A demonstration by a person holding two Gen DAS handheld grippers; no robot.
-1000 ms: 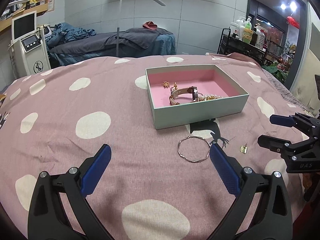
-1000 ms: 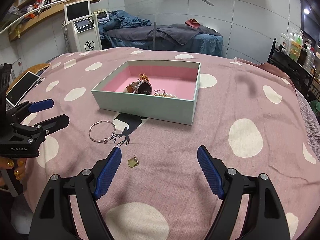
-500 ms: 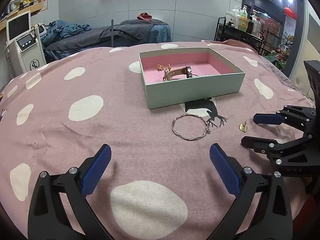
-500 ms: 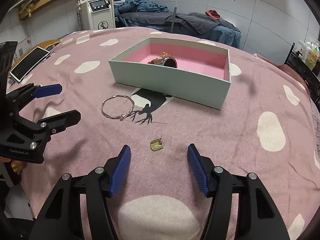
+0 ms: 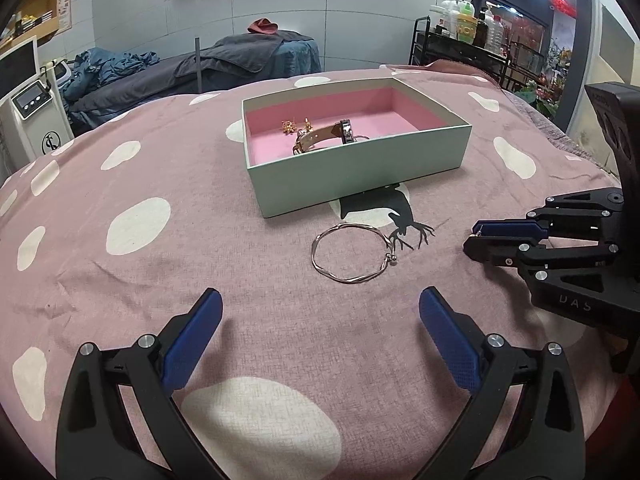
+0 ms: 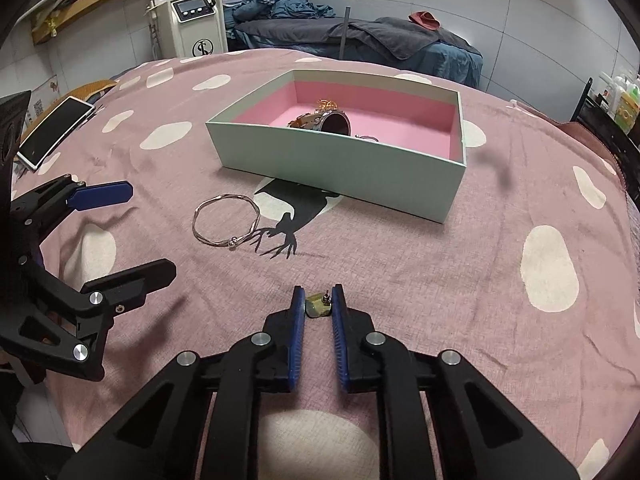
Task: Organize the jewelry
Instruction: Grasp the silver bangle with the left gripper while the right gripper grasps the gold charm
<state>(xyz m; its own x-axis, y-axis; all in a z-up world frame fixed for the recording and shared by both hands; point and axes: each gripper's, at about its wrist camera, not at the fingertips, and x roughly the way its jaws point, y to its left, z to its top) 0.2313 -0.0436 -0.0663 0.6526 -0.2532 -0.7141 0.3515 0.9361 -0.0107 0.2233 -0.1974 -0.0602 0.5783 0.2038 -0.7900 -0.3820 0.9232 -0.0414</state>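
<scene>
The pink spotted cloth is soft and creased, so a fold could be pinched along with the jewelry, or a small piece could be pushed into the weave and lost from the grip. The mint box with its pink lining stands on the cloth, well beyond both tools; its near wall could be struck on the way in, and whatever is carried could be knocked loose there. A watch and gold pieces are already seen inside.

The silver bangle, thin, twisted and ending in a small bead, lies flat on the cloth between box and tools. The left gripper is held wide apart just short of it, holding nothing; so thin a wire could be slid rather than lifted.

The right gripper is drawn narrow around the small gold earring, which appears clamped at the very tips. So slight a hold could be lost by twisting.
</scene>
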